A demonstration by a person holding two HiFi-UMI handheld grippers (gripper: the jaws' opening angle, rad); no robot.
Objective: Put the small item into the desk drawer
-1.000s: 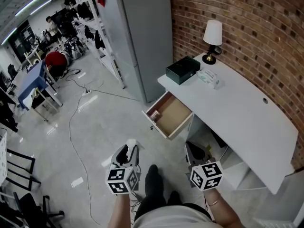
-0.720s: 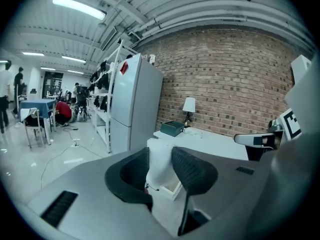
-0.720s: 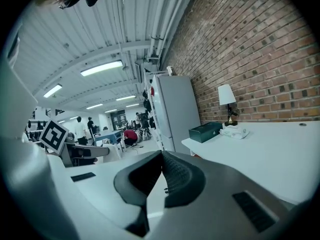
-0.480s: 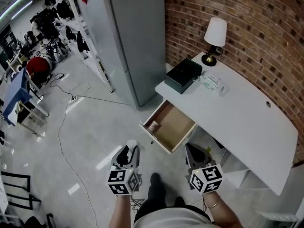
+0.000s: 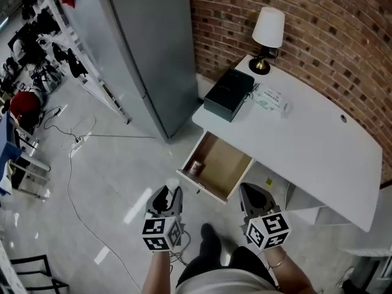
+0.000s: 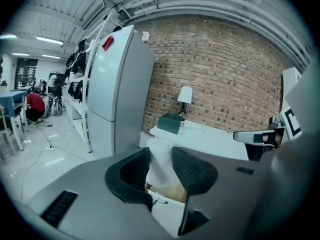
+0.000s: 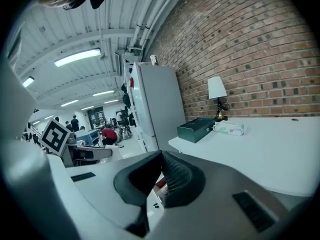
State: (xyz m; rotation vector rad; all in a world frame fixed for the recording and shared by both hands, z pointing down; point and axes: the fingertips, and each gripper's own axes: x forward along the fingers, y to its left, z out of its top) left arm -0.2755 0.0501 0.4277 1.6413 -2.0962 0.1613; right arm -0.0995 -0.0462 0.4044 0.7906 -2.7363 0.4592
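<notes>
My left gripper [image 5: 169, 192] is shut on a small white item [image 5: 171, 183], which stands up between its dark pads in the left gripper view [image 6: 161, 165]. It hovers over the floor just left of the open desk drawer [image 5: 231, 183], a wooden tray pulled out of the white desk [image 5: 318, 152]. A small red-and-white can [image 5: 196, 166] lies in the drawer's left corner. My right gripper [image 5: 250, 195] is shut and empty, held low in front of the drawer's right side; its pads meet in the right gripper view [image 7: 161, 156].
On the desk stand a dark green box [image 5: 229, 94], a tissue pack [image 5: 269, 98] and a lamp [image 5: 267, 30] against the brick wall. A tall grey fridge [image 5: 144, 48] rises left of the desk. Cables [image 5: 73, 164] trail over the floor, and my shoes [image 5: 211, 241] show between the grippers.
The desk and open drawer have drawn nearer and shifted toward the middle of the head view. Both grippers keep their places and grips.
</notes>
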